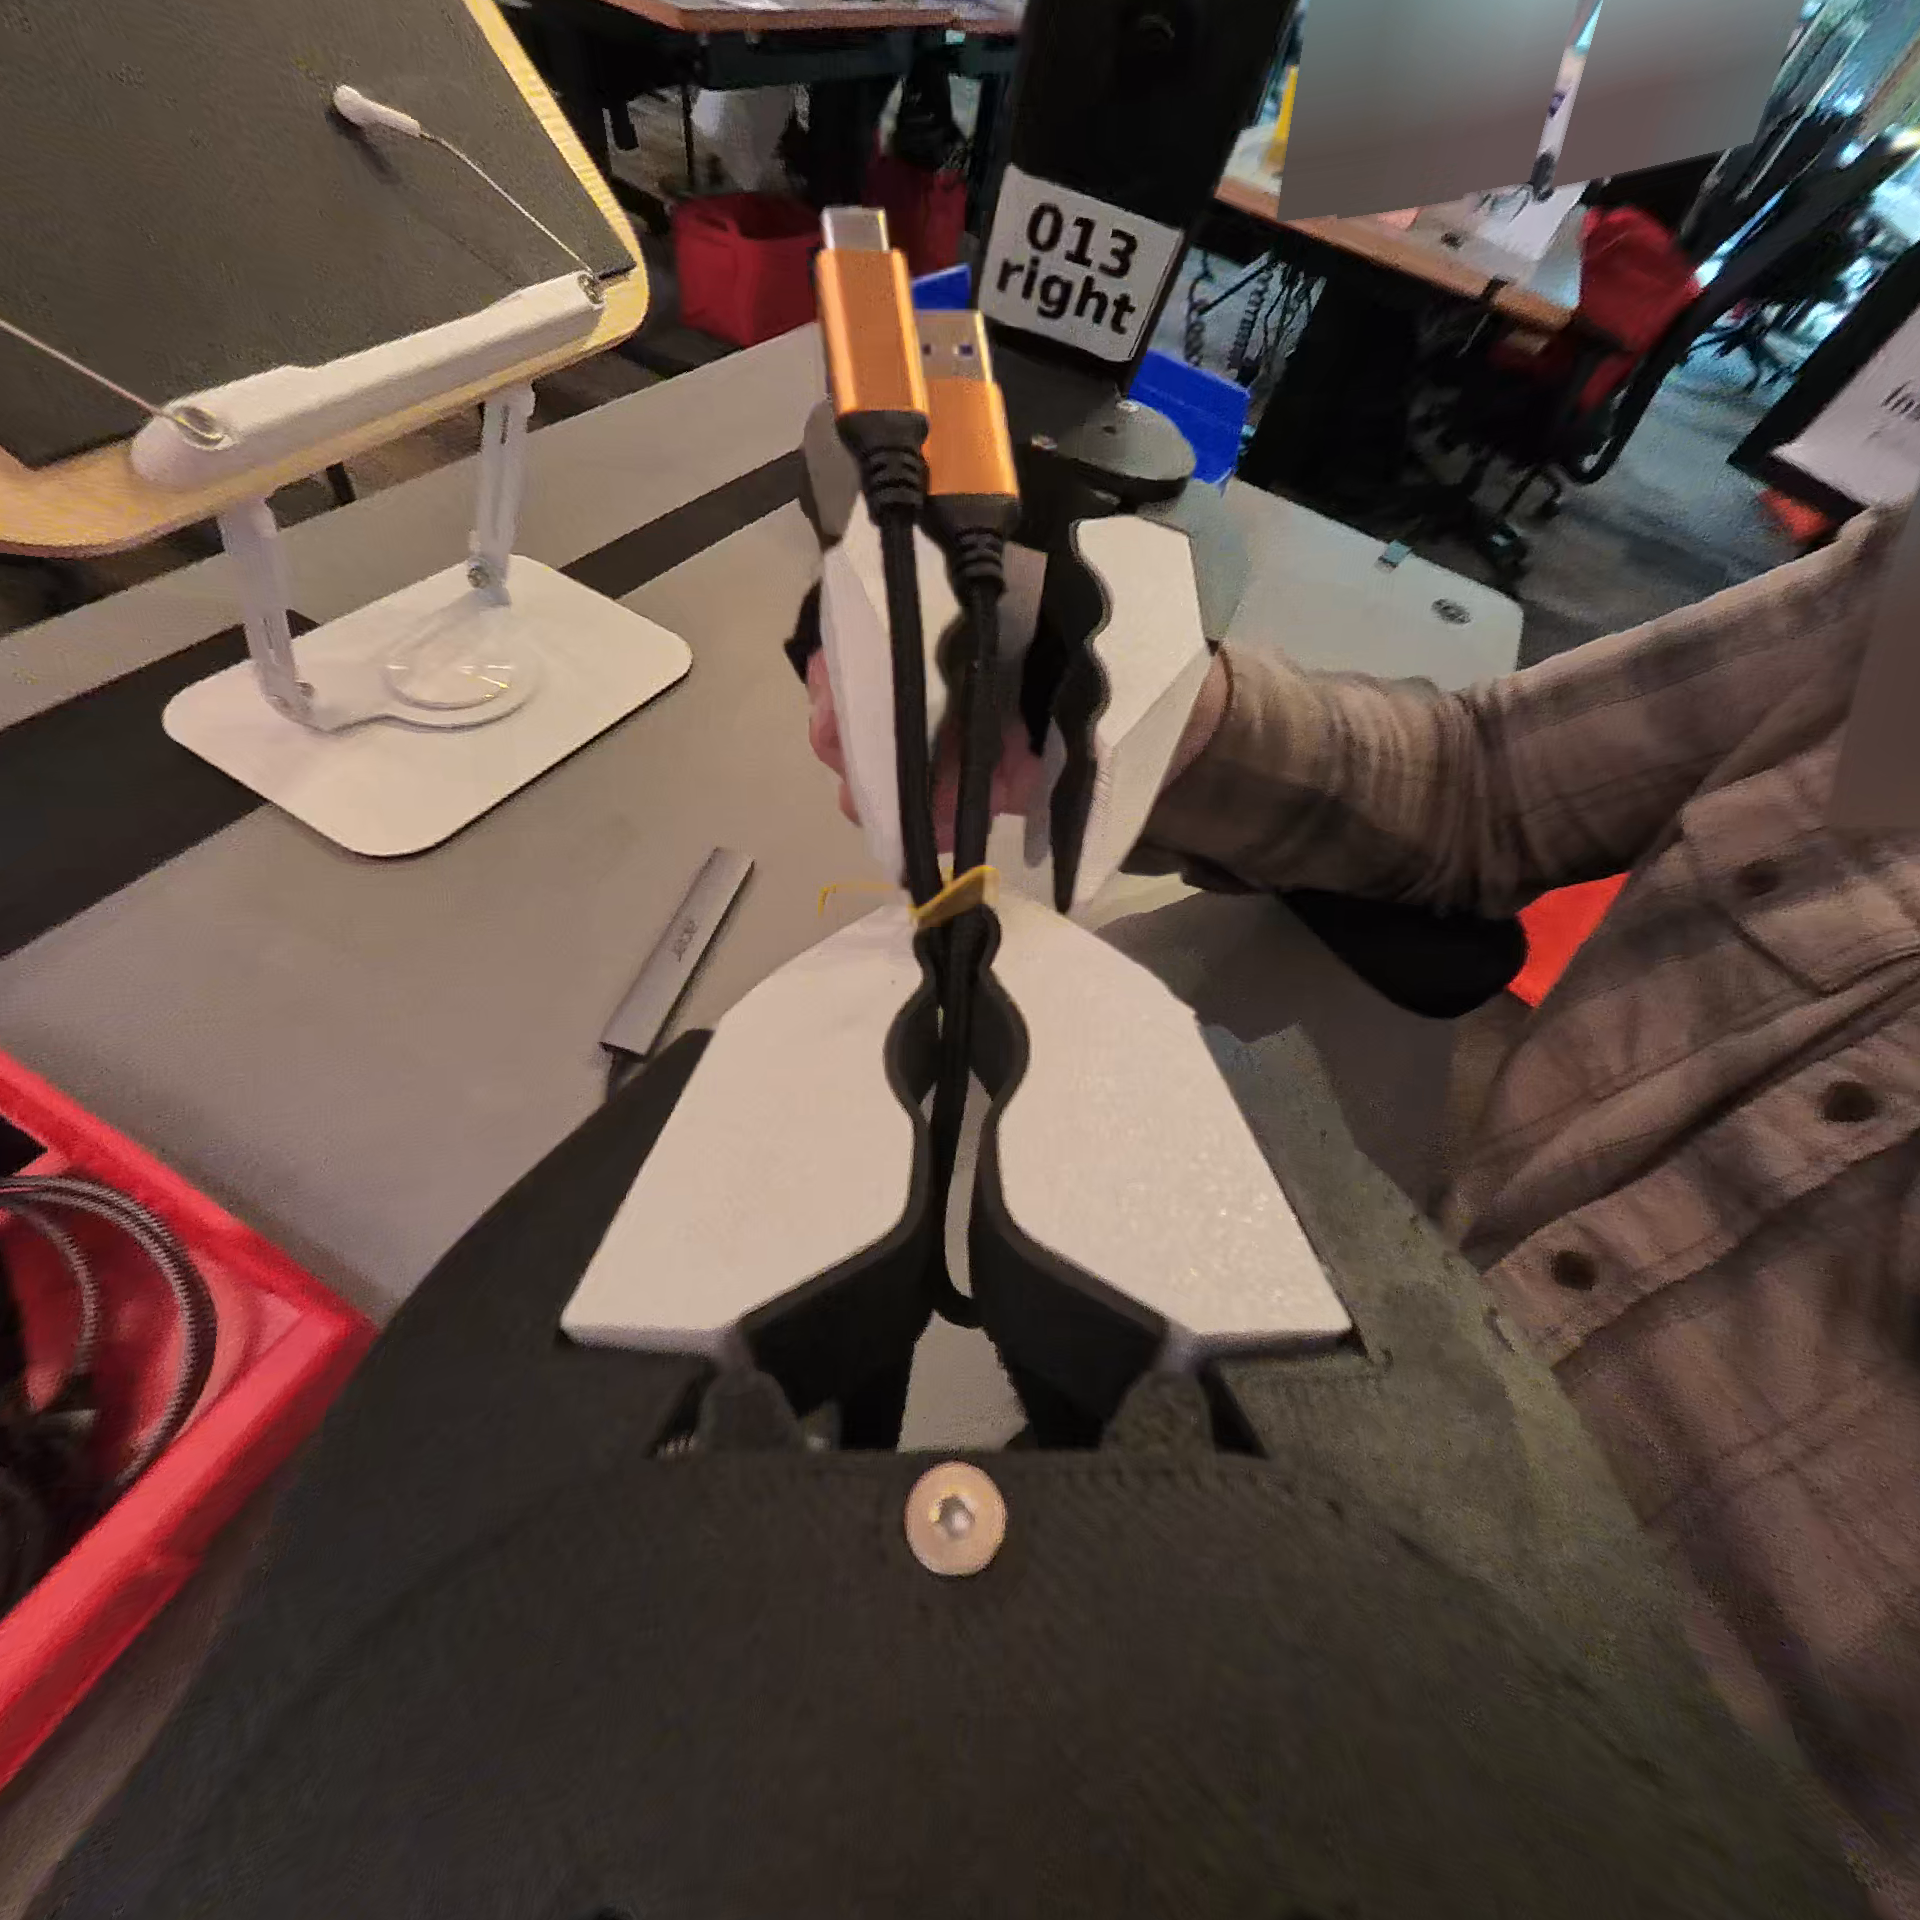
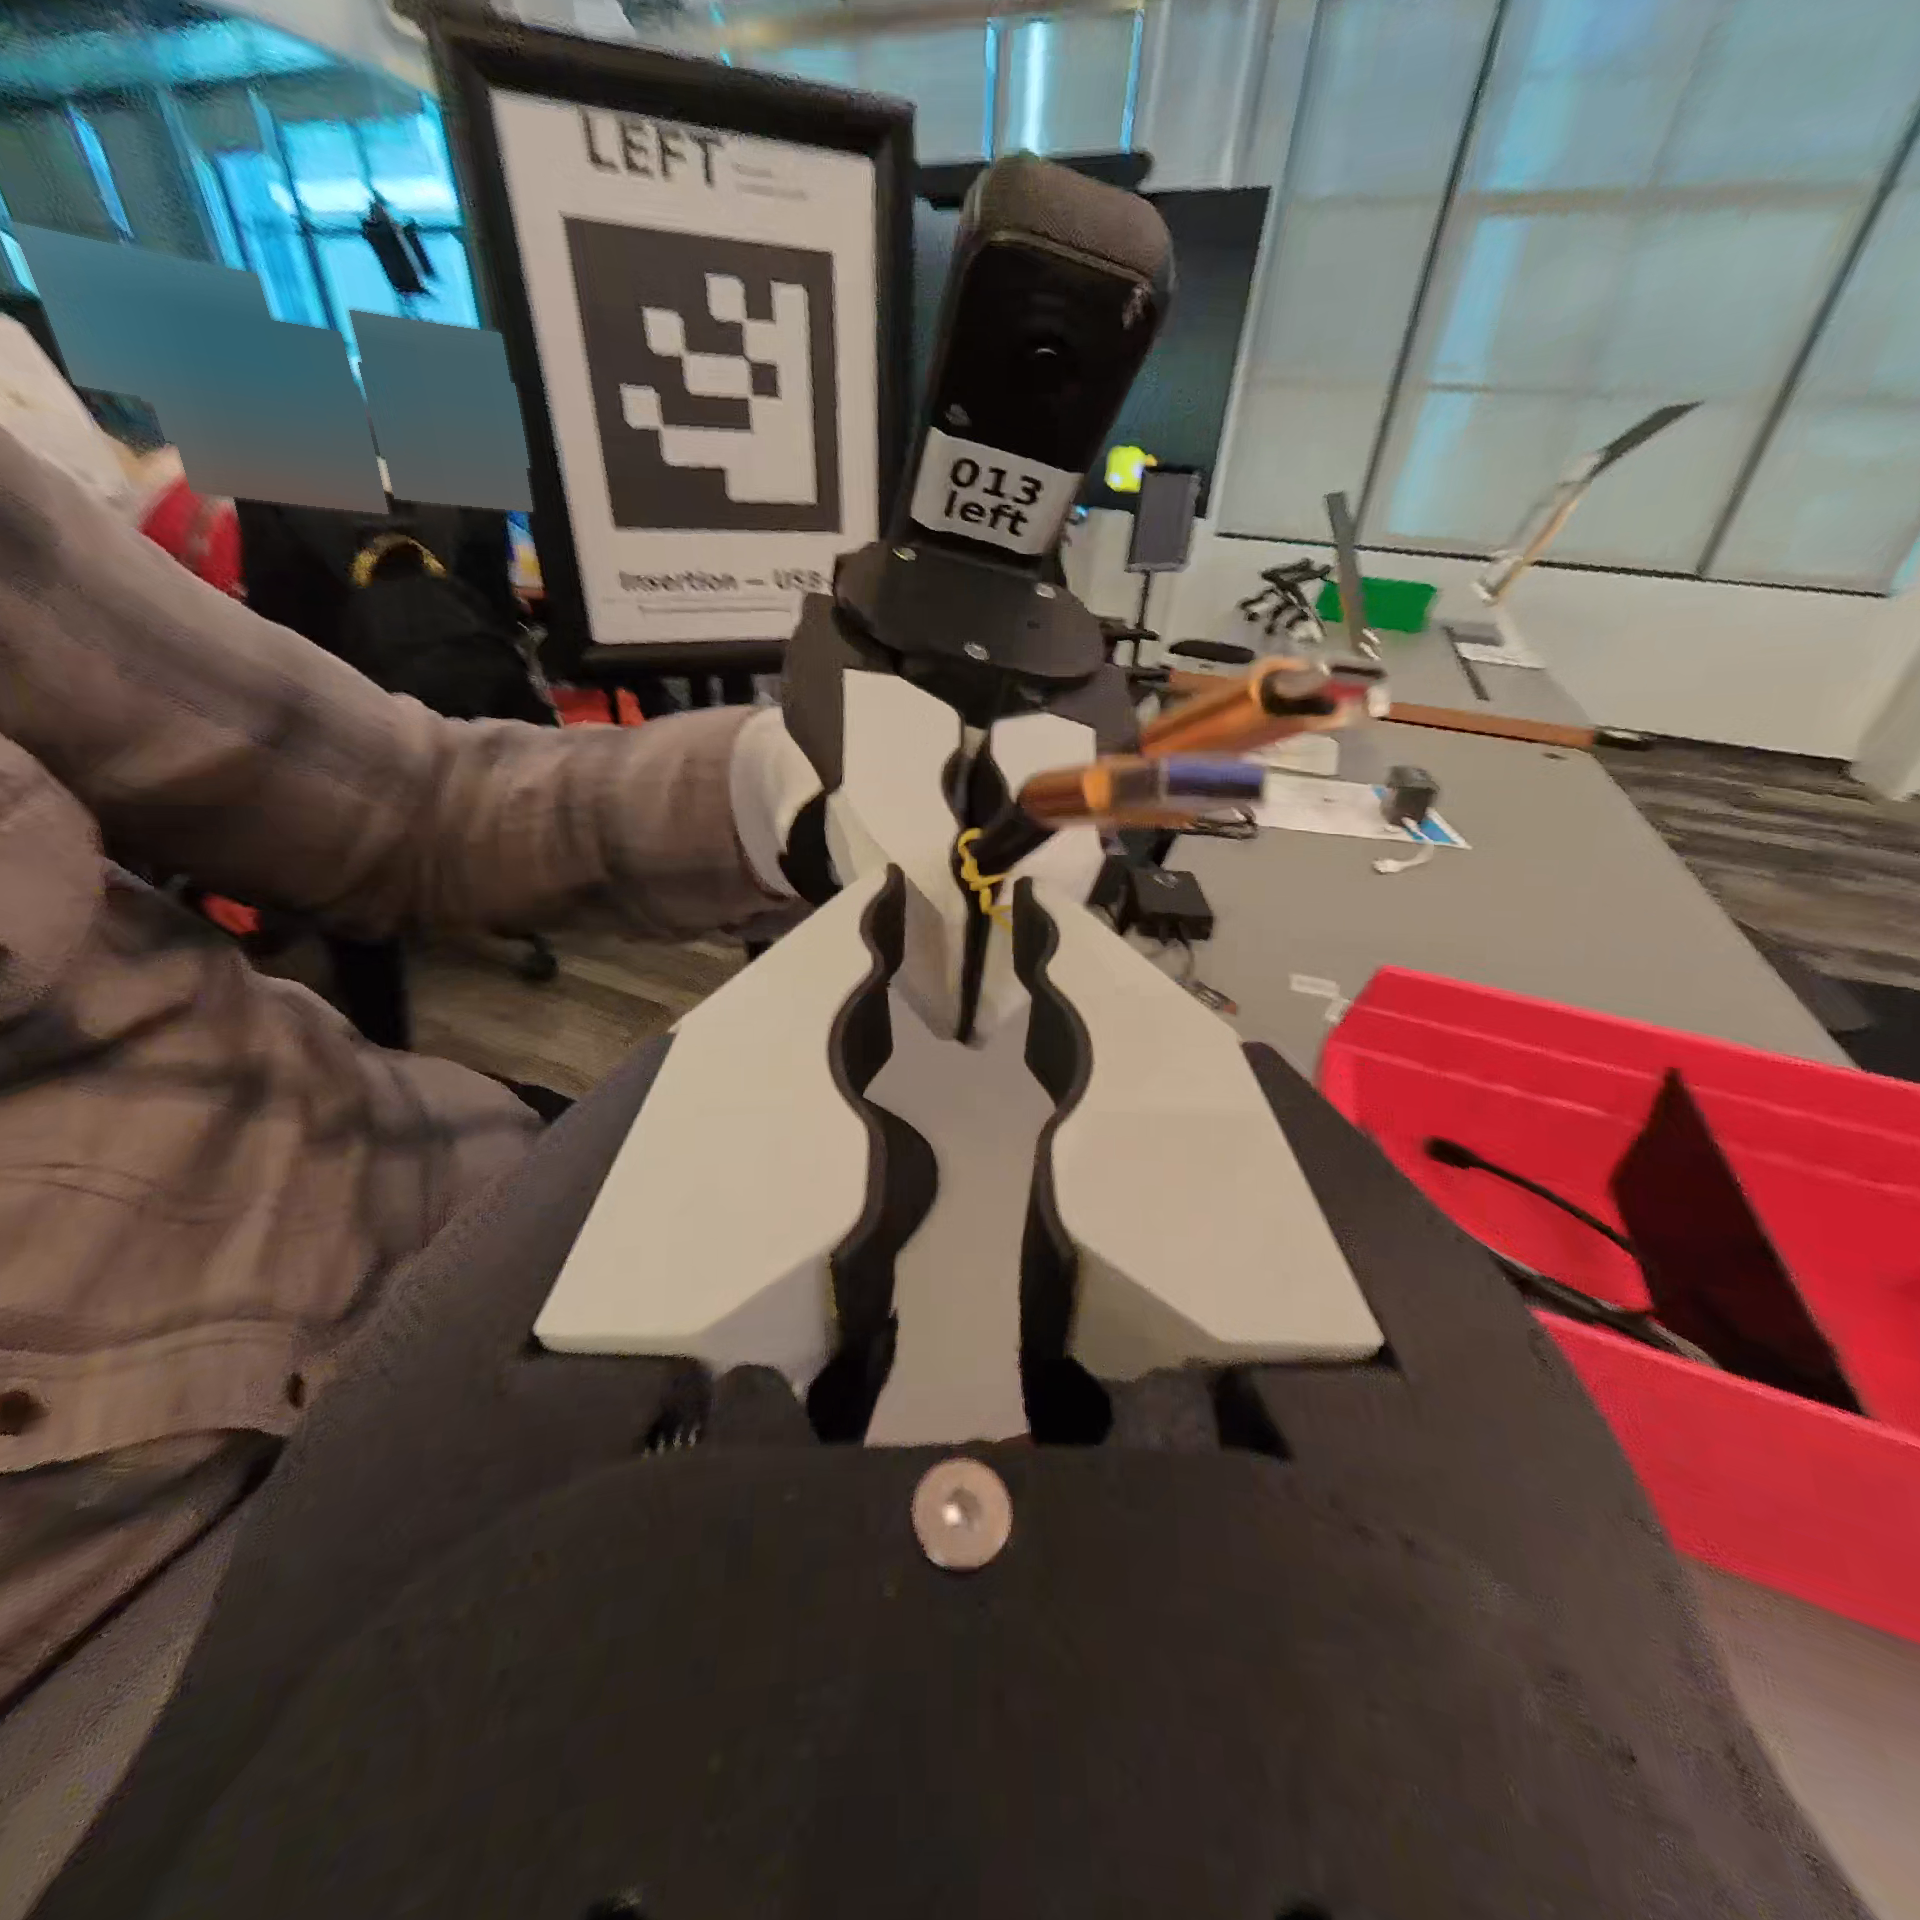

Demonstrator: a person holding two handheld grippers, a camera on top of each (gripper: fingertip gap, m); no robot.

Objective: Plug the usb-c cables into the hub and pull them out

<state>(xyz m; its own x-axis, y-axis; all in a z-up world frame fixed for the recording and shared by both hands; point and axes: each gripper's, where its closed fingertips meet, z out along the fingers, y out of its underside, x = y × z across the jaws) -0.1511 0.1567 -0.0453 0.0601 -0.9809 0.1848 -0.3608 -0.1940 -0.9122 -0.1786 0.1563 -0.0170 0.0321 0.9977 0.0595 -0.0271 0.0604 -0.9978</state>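
Your left gripper (image 1: 951, 935) has its fingers closed on the doubled black cable (image 1: 951, 1049), pinching both strands just below the yellow twist tie (image 1: 956, 896) that binds them. Above that tie the two strands rise side by side to orange-sleeved plugs: the USB-C plug (image 1: 868, 327) stands taller and to the left, the other plug (image 1: 966, 416), with blue in its metal mouth, sits lower and touching its side. Neither plug is in anything; both point up in the air.

Left of the tie and lower, the grey hub (image 1: 681, 951) lies flat on the bench (image 1: 395, 1039), well apart from the plugs. Nearer you on that side is the red bin (image 1: 260, 1392) with dark cables in it.

Just beyond the tie, your right gripper (image 2: 956, 935) faces the left one with its fingers parted and nothing between them; its tips are near the cable but whether they touch it cannot be told. From its own view, the plugs stick out to the right of the tie.

Farther left of the tie, a white stand (image 1: 436, 717) carries a tilted wooden-edged board (image 1: 312, 239).
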